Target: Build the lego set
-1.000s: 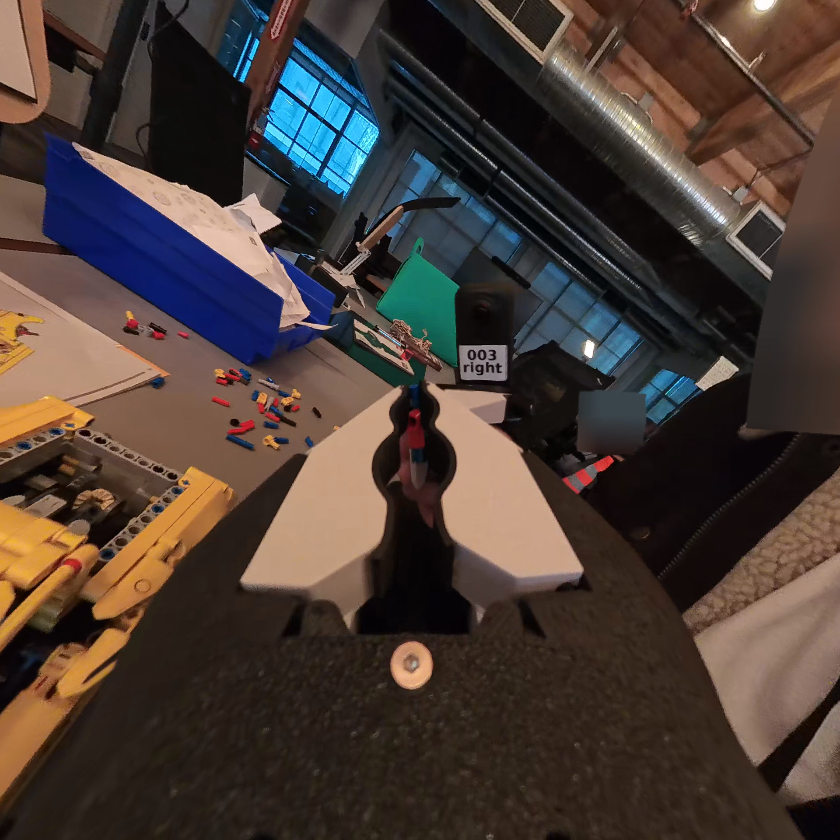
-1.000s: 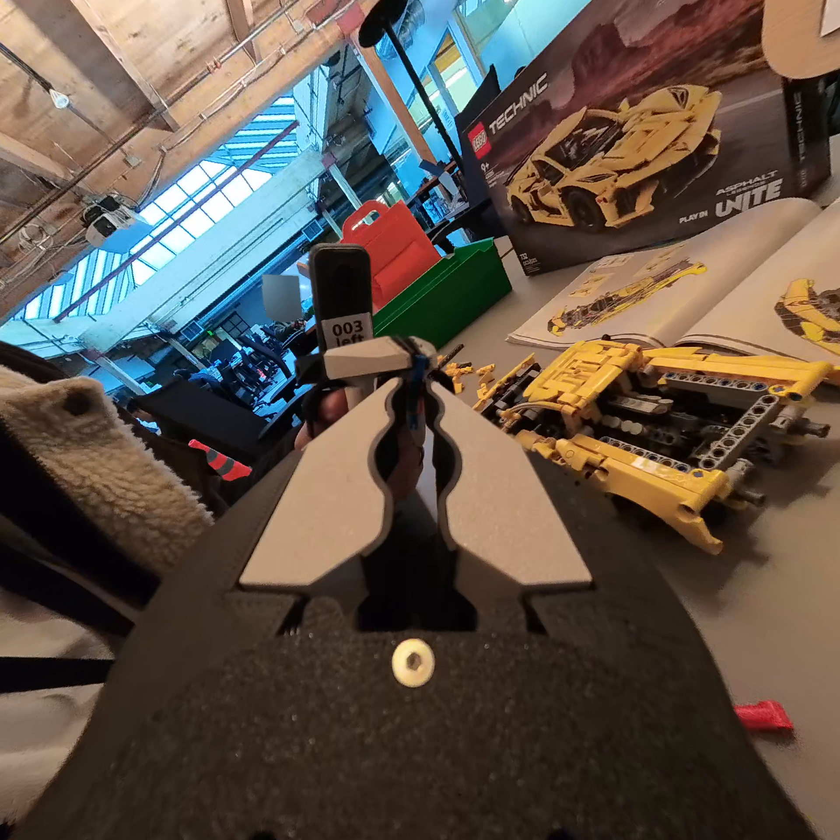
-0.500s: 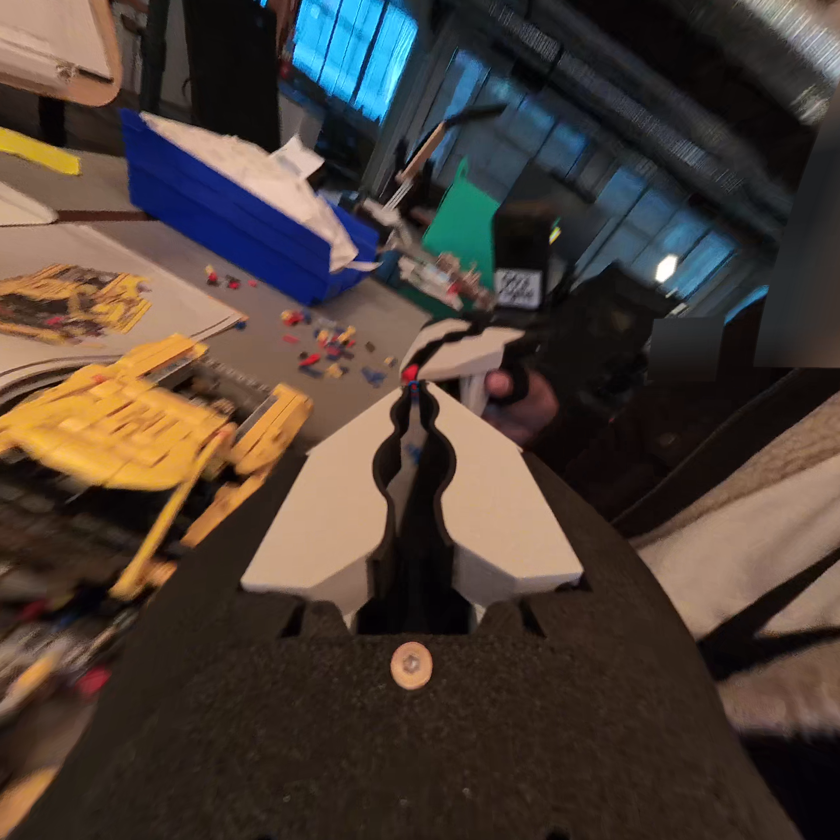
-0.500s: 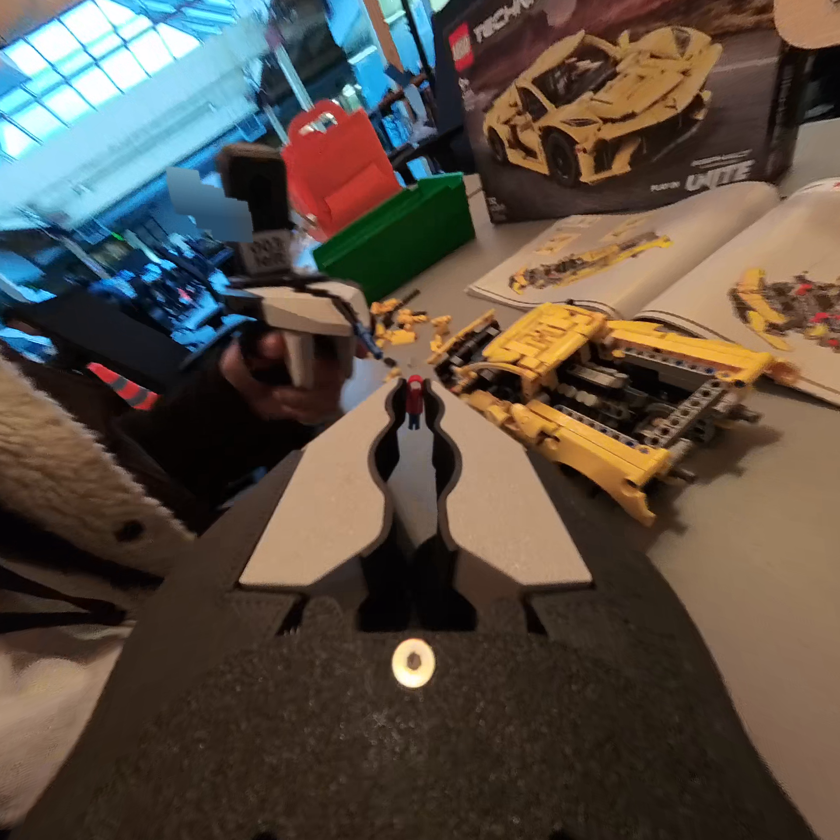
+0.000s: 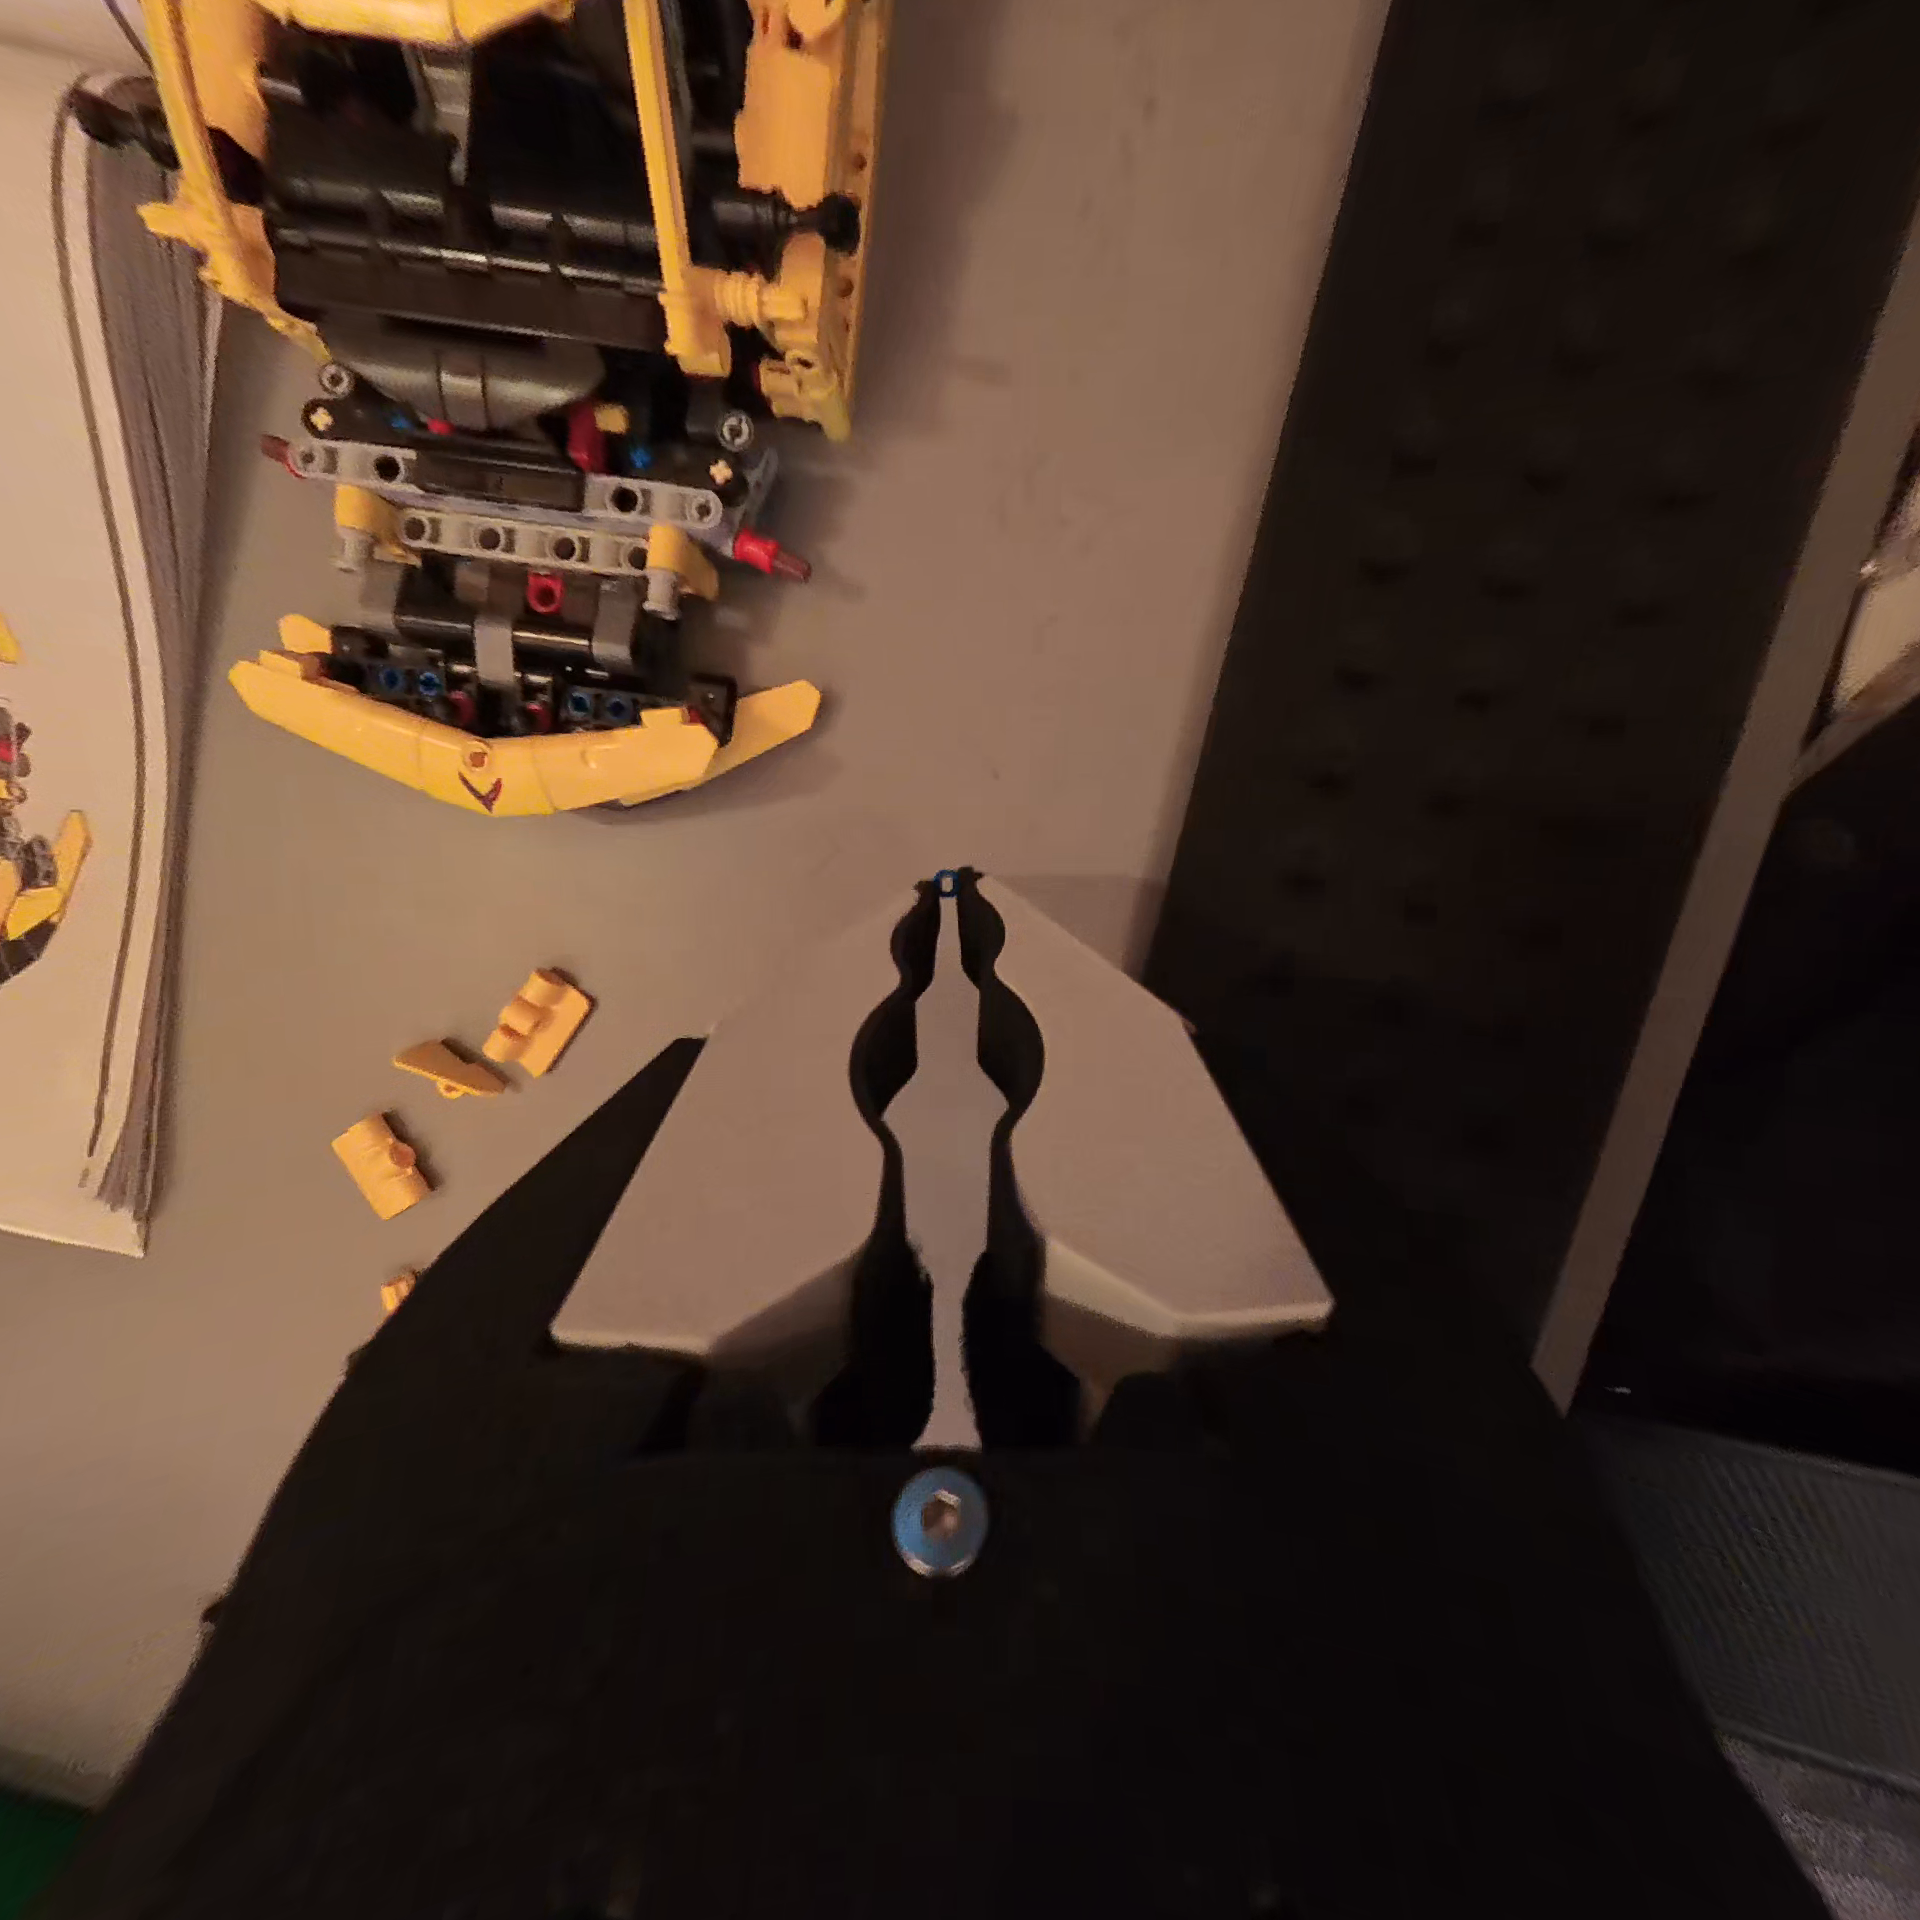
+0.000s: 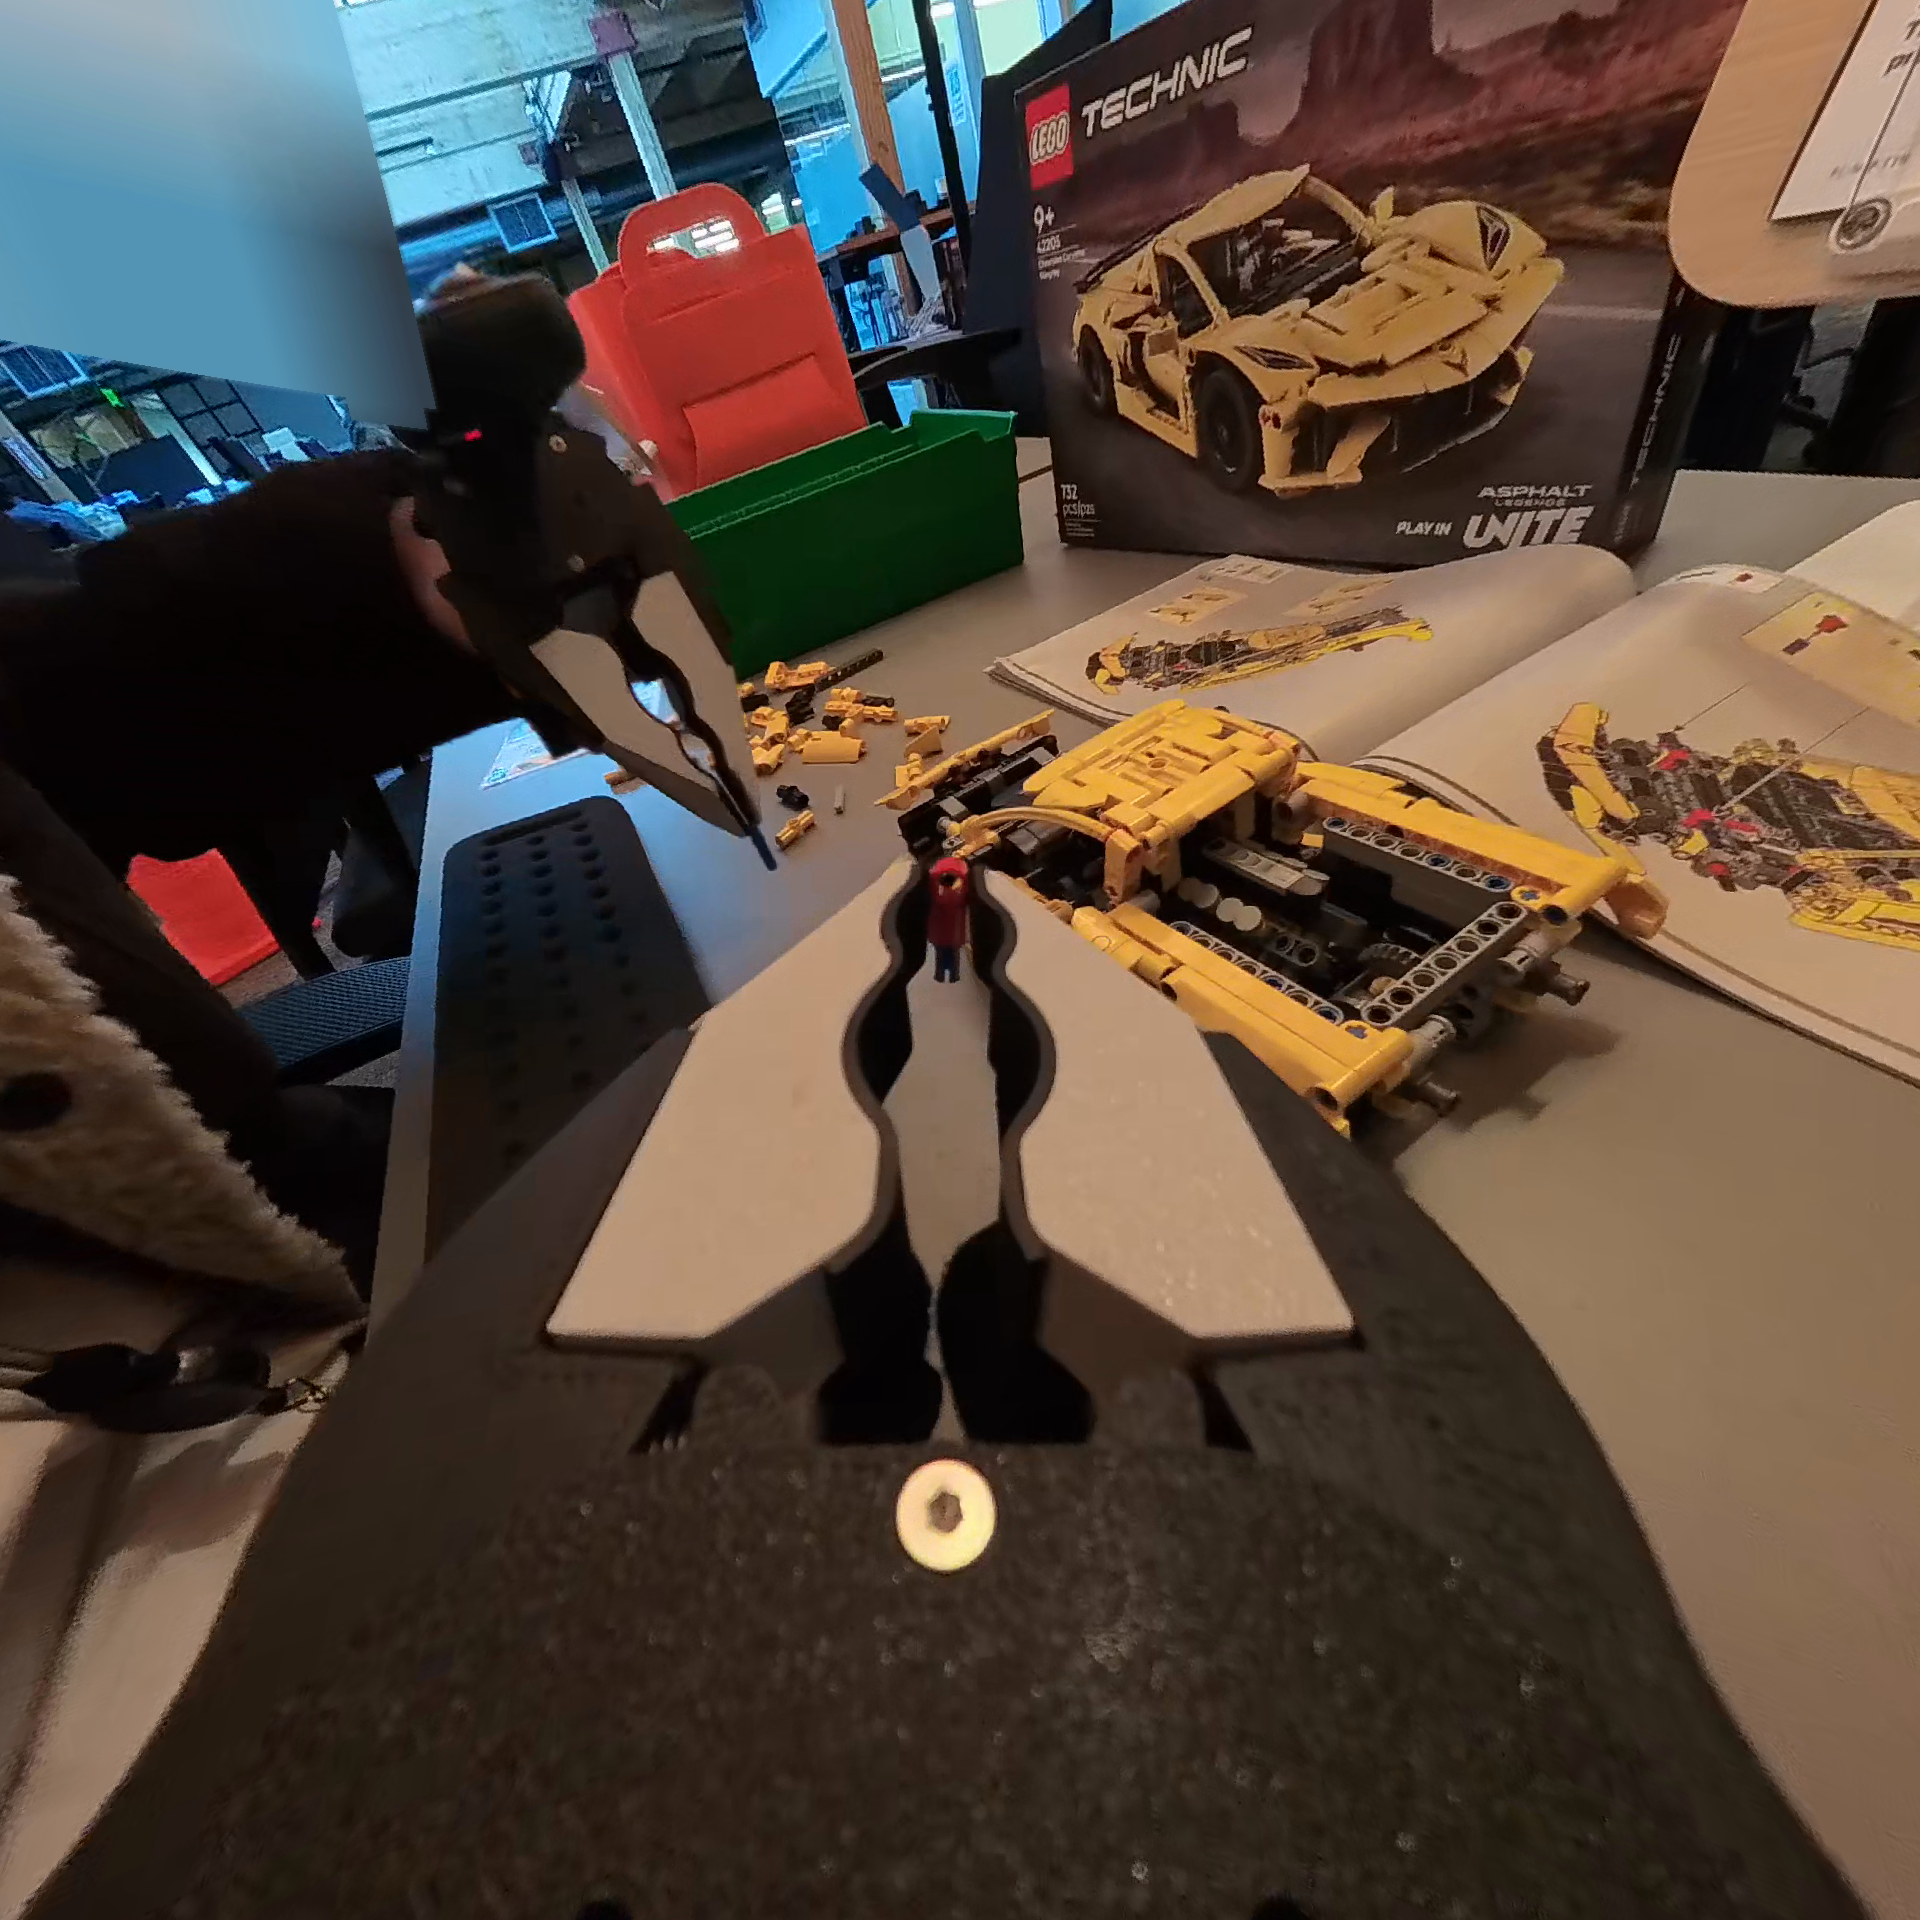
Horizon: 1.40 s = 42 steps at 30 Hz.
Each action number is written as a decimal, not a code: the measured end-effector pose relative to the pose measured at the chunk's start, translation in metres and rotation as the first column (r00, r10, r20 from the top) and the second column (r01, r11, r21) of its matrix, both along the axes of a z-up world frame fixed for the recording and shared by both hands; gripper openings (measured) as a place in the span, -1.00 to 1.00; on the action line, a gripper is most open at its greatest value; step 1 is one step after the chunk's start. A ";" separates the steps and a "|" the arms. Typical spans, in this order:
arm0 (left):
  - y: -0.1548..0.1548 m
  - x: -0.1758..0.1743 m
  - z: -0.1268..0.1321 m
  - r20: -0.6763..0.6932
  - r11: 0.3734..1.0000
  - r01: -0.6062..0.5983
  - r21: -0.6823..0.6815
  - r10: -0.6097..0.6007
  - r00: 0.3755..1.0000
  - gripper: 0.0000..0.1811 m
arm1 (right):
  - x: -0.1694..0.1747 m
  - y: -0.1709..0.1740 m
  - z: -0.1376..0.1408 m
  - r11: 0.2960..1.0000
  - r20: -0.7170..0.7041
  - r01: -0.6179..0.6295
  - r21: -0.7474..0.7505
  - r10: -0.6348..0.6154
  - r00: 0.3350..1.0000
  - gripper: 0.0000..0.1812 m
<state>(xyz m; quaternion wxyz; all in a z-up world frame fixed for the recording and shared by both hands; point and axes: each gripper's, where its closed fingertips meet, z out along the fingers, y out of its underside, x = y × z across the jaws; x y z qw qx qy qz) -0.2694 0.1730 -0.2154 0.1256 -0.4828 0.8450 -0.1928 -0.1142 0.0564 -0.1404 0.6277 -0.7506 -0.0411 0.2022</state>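
I had the grey tabletop (image 6: 1662, 1299) spread below both cameras, with the dark set box (image 6: 1351, 291) standing at its far edge and the open instruction booklet (image 6: 1714, 790) lying just in front of it. A green bin (image 6: 862, 530) sat to the left of the box with a red folded holder (image 6: 727, 343) standing in it. A black perforated pad (image 6: 551, 966) lay along the near edge of the tabletop.

The half-built yellow car (image 6: 1247, 883) rested on the tabletop beside the booklet; from my left camera I looked straight down on its pointed nose (image 5: 520, 758). Loose yellow pieces (image 6: 831, 727) were scattered between the bin and the car, and a few lay near my left tongs (image 5: 948, 883).

My left tongs hung above the tabletop, tipped downward, their fingers pinched together on a small blue pin (image 5: 945, 883) that stuck out at the tips. My right tongs (image 6: 948, 904) pointed toward the car, fingers clamped on a small red piece (image 6: 948, 904) with a blue stub below it. The two tongs were apart, the left ones (image 6: 753, 831) off to the left of mine.
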 end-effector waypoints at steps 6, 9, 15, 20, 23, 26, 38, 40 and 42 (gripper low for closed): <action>-0.002 0.001 -0.011 -0.044 1.000 0.020 0.013 -0.020 0.999 -0.96 | 0.002 0.001 0.000 1.000 -0.025 -0.004 -0.002 0.004 1.000 -0.93; 0.000 0.000 -0.014 -0.045 1.000 0.014 0.028 -0.012 0.999 -0.96 | 0.001 0.001 -0.001 1.000 -0.030 -0.011 -0.005 0.011 0.999 -0.94; -0.001 -0.003 -0.018 -0.046 1.000 -0.004 0.009 0.004 0.999 -0.96 | -0.001 0.001 -0.002 1.000 -0.035 -0.025 -0.010 0.024 0.999 -0.93; 0.000 -0.003 -0.018 -0.040 1.000 -0.029 -0.007 0.029 0.999 -0.96 | -0.002 0.001 -0.002 0.999 -0.034 -0.032 -0.014 0.032 0.999 -0.93; 0.003 -0.004 -0.018 -0.038 0.998 -0.058 -0.018 0.058 0.998 -0.96 | -0.003 0.001 -0.003 0.999 -0.035 -0.036 -0.015 0.036 0.999 -0.93; 0.004 -0.005 -0.018 -0.035 0.997 -0.074 -0.030 0.073 0.997 -0.96 | -0.004 0.001 -0.003 0.999 -0.033 -0.039 -0.017 0.038 0.999 -0.93; 0.004 -0.007 -0.021 -0.047 0.997 -0.073 -0.015 0.072 0.996 -0.93 | -0.005 0.001 -0.004 0.999 -0.031 -0.044 -0.022 0.044 0.999 -0.93; 0.004 -0.008 -0.021 -0.049 0.997 -0.072 -0.013 0.071 0.996 -0.93 | -0.005 0.001 -0.004 0.999 -0.032 -0.045 -0.023 0.044 0.999 -0.93; 0.004 -0.009 -0.020 -0.049 0.997 -0.072 -0.016 0.071 0.996 -0.92 | -0.005 0.001 -0.004 0.999 -0.032 -0.046 -0.023 0.046 0.998 -0.93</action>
